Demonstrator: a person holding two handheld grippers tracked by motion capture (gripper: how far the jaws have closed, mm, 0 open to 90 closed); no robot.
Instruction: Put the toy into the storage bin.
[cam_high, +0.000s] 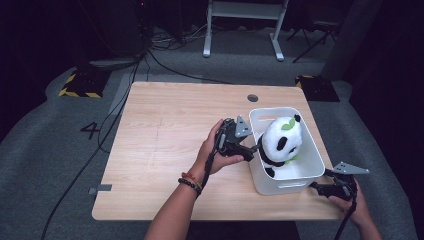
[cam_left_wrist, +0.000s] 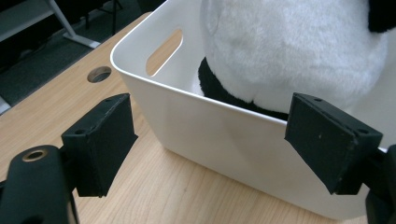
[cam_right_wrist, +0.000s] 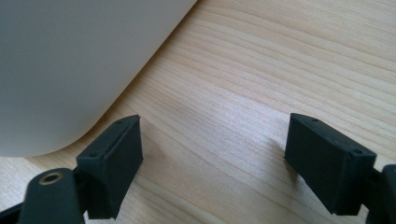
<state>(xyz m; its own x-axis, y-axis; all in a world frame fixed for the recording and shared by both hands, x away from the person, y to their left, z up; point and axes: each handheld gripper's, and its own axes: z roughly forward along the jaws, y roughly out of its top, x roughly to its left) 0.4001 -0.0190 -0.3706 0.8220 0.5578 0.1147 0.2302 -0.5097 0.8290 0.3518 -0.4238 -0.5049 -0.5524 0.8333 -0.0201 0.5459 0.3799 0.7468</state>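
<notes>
Pale wood-grain table (cam_high: 165, 150) sits on grey carpet in a dark room. Nearest, the right gripper (cam_high: 320, 187) rests low by the rounded corner of a smooth white plastic bin (cam_high: 280, 186), jaws wide apart and empty. The left gripper (cam_high: 251, 151) gapes at the bin's long wall, holding nothing. Inside sits a fluffy black-and-white panda toy (cam_high: 281, 141). A round hole (cam_high: 252, 98) pierces the far tabletop.

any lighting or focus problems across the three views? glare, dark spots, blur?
High view: table evenly lit, surroundings nearly black; bin and panda bright but still readable. Left gripper view: soft, with panda fur near blown out; left tool is dark but distinct. Right gripper view: bin wall is a grey shaded blur, wood grain sharp, faint shadows by the right tool.
</notes>
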